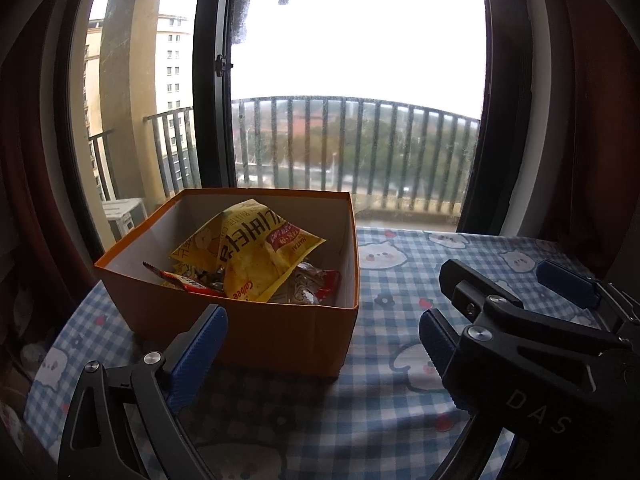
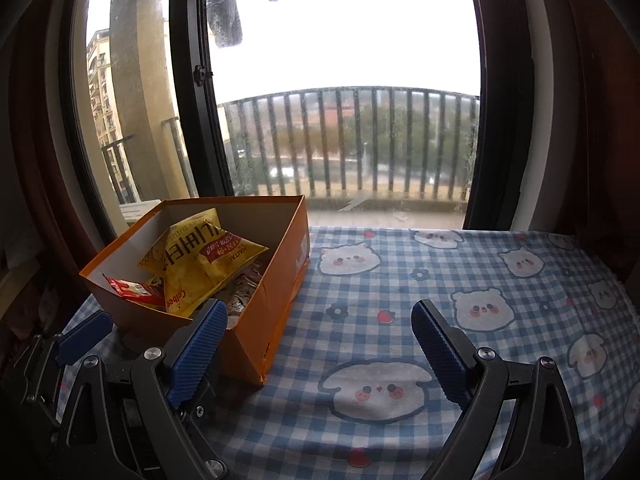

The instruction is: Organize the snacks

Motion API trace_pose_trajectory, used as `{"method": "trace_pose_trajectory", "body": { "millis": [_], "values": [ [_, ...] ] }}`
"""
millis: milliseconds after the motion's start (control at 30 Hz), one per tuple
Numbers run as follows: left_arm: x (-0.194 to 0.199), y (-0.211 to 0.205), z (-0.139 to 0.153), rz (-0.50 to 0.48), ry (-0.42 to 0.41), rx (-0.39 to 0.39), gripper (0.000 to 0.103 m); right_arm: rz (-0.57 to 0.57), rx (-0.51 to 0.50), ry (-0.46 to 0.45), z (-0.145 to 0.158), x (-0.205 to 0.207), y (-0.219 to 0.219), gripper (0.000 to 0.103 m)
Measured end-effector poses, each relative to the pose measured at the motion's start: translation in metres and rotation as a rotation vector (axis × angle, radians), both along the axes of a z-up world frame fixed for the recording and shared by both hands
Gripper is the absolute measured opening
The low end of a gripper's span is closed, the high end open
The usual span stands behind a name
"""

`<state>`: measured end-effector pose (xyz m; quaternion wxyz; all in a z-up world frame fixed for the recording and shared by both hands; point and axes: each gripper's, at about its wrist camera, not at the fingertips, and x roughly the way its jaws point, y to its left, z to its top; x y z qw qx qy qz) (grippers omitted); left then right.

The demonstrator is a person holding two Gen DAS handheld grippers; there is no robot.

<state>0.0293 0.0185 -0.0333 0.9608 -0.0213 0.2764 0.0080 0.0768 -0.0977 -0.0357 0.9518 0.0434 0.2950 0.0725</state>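
Beside orange box | left gripper wide, empty | right gripper wide, empty

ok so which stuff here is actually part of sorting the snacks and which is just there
Part of the job:
- orange box
- yellow snack bag in the box
- red snack packet in the box
- left hand-held gripper, open and empty
- right hand-held gripper, open and empty

Just there:
- checked tablecloth
- window
- balcony railing
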Motion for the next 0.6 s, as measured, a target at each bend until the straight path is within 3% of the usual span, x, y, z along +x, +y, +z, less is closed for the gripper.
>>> {"method": "trace_pose_trajectory", "body": {
  "millis": [367, 600],
  "values": [
    [-0.039, -0.026, 0.017, -0.026, -0.077, 0.038, 0.102, -0.136, 0.026, -0.069, 0.015, -0.053, -0.063, 0.1],
    [-0.051, -0.029, 0.016, -0.025, -0.076, 0.041, 0.102, -0.18, 0.028, -0.087, 0.012, -0.073, -0.082, 0.1]
  ]
}}
